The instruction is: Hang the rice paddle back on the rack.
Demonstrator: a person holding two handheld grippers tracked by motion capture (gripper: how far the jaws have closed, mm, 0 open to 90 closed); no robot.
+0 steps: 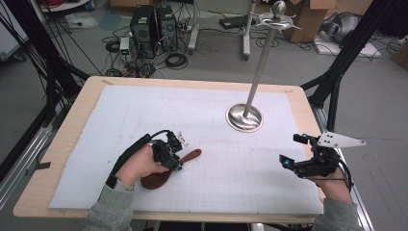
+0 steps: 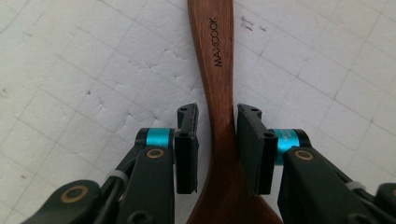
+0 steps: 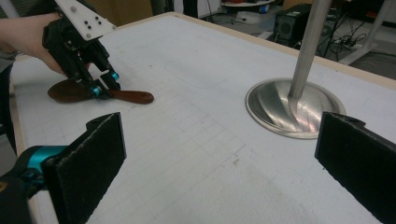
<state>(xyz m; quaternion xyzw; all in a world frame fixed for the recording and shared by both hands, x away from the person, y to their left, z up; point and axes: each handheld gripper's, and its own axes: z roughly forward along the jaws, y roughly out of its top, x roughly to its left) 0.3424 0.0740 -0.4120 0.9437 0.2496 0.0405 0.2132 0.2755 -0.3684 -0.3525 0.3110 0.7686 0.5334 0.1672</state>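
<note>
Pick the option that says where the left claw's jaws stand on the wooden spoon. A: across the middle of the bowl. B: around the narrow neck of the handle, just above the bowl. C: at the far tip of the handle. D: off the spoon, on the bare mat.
B: in the left gripper view the left claw has one jaw on each side of the wooden spoon at its narrow neck.

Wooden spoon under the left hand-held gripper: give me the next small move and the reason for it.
Probably close the left hand-held gripper the last bit onto the spoon, then lift. In the left gripper view its jaws straddle the handle's narrow neck, with a thin gap visible at each pad, and the spoon lies flat on the white mat. The right hand-held gripper hangs open, well apart.
</note>
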